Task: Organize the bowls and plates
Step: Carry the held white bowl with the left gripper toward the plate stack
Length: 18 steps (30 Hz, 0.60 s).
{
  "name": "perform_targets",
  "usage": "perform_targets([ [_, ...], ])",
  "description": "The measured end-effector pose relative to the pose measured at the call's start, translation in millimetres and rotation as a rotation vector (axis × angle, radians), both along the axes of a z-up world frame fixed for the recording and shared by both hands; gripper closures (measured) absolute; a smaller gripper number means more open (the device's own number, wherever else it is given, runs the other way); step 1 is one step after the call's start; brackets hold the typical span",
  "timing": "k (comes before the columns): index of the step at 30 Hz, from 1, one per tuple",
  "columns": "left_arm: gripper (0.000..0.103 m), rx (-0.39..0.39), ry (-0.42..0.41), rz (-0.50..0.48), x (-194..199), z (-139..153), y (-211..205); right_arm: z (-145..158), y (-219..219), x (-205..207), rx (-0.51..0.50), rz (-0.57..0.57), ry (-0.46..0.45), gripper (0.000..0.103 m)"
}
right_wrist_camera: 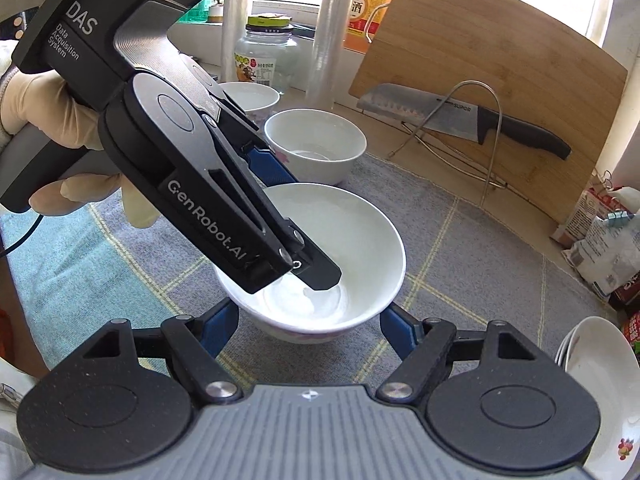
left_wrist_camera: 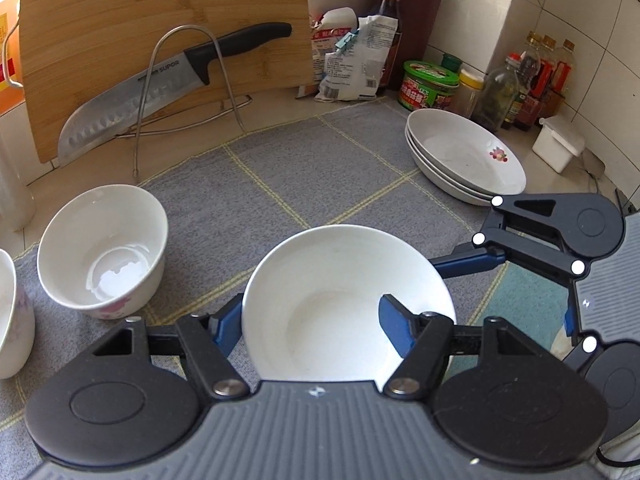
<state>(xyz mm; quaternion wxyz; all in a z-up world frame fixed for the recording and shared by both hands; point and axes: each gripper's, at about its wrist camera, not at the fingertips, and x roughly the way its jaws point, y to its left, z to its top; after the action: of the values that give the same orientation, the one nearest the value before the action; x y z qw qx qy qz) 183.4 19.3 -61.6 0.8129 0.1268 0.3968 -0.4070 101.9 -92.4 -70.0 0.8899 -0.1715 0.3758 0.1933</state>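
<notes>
The left tool (right_wrist_camera: 304, 236) clamps the rim of a white bowl (right_wrist_camera: 352, 240), one finger (right_wrist_camera: 320, 274) inside and the other outside the wall, so it is closed on it. The right tool (right_wrist_camera: 310, 330) straddles the same bowl's base with its blue fingers (right_wrist_camera: 220, 328) either side; whether they press it I cannot tell. The bowl sits over the grey checked cloth (left_wrist_camera: 320, 168) in the middle of the counter. A second bowl (left_wrist_camera: 104, 252) stands toward the cutting board (left_wrist_camera: 160, 40) at the back edge, and stacked plates (left_wrist_camera: 464, 156) lie near the jars in the back corner.
</notes>
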Motion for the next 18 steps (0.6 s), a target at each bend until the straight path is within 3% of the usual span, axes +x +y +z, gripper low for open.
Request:
perform_targets([
  [18, 0.033, -0.020, 0.029, -0.003, 7.9, -15.1, -17.0, -15.2, -16.2, 9.4, 0.008, -0.039, 0.041, 0.022],
])
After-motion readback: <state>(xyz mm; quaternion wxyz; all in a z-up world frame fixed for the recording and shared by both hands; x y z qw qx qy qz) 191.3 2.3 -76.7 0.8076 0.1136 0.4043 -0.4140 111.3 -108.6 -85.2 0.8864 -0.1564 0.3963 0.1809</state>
